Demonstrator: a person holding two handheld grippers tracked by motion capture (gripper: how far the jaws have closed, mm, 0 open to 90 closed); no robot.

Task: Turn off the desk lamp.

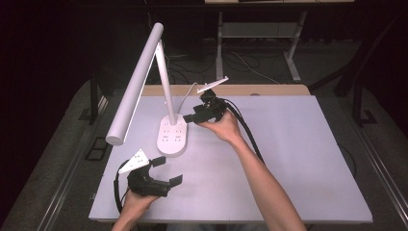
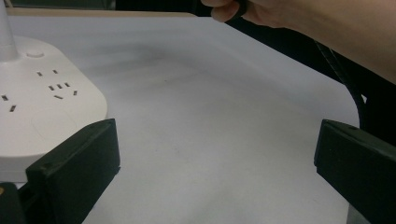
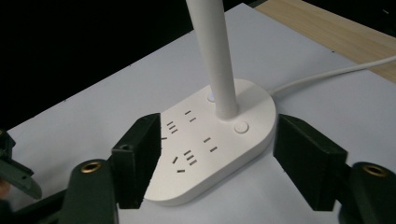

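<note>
High view: both claws (image 1: 169, 171) (image 1: 191, 117) gape empty; right seemingly just beside lamp base (image 1: 172, 137).

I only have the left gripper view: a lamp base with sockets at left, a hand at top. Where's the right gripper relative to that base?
Observer: The right gripper is at the lamp base's far end, beside the post, jaws open.
Operator: Anything between those jaws?
Observer: The right gripper view shows them straddling the base; contact can't be judged.
Operator: Is the lamp plugged in?
Observer: A white cord runs from the base toward the table's wooden far edge; its end isn't visible.
Operator: Lamp head position?
Observer: The lamp head slants down toward the left gripper.
</note>
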